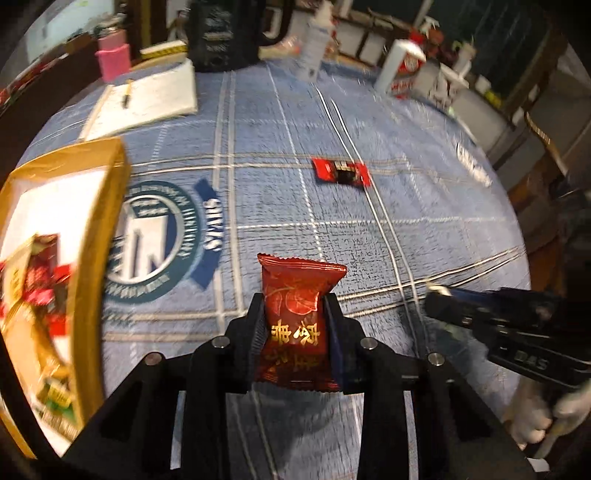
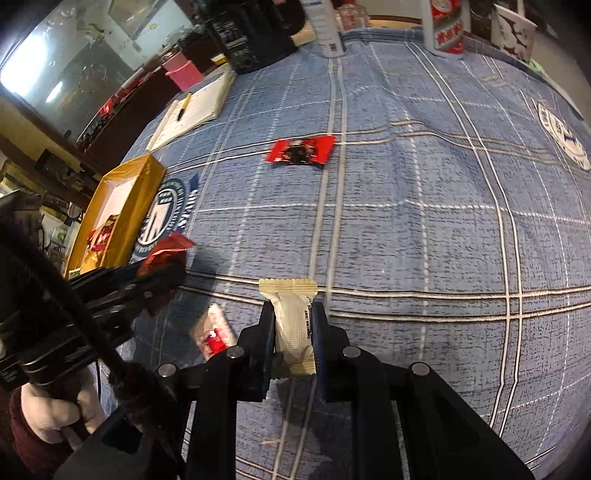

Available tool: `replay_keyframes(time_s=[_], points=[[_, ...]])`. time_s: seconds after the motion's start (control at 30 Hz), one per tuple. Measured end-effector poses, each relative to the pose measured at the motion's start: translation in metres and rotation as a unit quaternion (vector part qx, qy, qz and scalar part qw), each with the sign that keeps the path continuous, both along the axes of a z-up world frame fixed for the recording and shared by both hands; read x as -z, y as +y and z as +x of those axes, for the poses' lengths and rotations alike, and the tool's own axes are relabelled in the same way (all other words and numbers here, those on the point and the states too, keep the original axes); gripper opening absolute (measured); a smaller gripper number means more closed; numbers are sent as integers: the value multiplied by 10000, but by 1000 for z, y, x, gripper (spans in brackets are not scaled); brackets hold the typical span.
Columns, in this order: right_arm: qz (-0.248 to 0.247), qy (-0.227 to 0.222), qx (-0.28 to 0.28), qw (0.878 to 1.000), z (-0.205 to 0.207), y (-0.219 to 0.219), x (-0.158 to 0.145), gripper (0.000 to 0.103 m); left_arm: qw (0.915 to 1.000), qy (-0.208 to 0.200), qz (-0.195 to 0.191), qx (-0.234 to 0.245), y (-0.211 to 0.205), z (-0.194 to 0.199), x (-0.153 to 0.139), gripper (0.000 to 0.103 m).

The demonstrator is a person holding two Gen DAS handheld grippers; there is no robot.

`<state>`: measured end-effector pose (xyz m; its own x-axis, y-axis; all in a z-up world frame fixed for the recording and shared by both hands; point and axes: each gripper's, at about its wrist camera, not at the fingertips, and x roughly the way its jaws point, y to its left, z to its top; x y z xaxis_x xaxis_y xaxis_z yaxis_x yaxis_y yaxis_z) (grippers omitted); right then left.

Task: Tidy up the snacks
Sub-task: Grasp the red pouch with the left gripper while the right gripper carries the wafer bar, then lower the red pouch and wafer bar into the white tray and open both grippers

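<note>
My left gripper [image 1: 295, 299] is shut on a dark red snack packet [image 1: 295, 325] with gold lettering, held above the blue checked tablecloth [image 1: 388, 240]. Just to its left is a gold box [image 1: 110, 206] with several snacks inside. My right gripper [image 2: 293, 306] is shut on a cream snack packet [image 2: 293, 325]. In the right wrist view the left gripper [image 2: 162, 266] shows at the left with the red packet [image 2: 166, 249], next to the gold box [image 2: 140, 192]. A red-and-black packet [image 1: 341, 171] [image 2: 301, 149] lies further out on the cloth. A small clear packet with red [image 2: 214, 332] lies near the right gripper.
A notebook with a pen [image 1: 147, 99], a pink container [image 1: 112, 59], a black bag [image 1: 221, 33] and a white bottle [image 1: 314, 48] line the far edge. A red-and-white can [image 2: 445, 26] stands at the back right. A gloved hand [image 2: 55, 410] holds the left gripper.
</note>
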<state>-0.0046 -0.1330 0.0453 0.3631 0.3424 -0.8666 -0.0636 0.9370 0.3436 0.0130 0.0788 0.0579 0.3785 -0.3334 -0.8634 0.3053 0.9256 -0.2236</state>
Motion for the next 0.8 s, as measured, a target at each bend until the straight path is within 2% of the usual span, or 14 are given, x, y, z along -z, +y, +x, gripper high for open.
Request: replay_keyframes(time_s=[0.27, 0.5, 0.67, 0.8], points=[[10, -168, -590, 9981, 5, 63, -15, 17, 9945, -178, -312, -984, 89, -27, -34, 33], [-2, -367, -1278, 9911, 10, 144, -33, 17, 9780, -34, -249, -2069, 189, -45, -23, 33], [-40, -442, -1726, 9840, 15, 202, -41, 17, 9706, 138, -217, -2392, 230, -51, -10, 33], [-130, -461, -1972, 9792, 21, 247, -38, 17, 9712, 218, -214, -2364, 244, -46, -1, 33]])
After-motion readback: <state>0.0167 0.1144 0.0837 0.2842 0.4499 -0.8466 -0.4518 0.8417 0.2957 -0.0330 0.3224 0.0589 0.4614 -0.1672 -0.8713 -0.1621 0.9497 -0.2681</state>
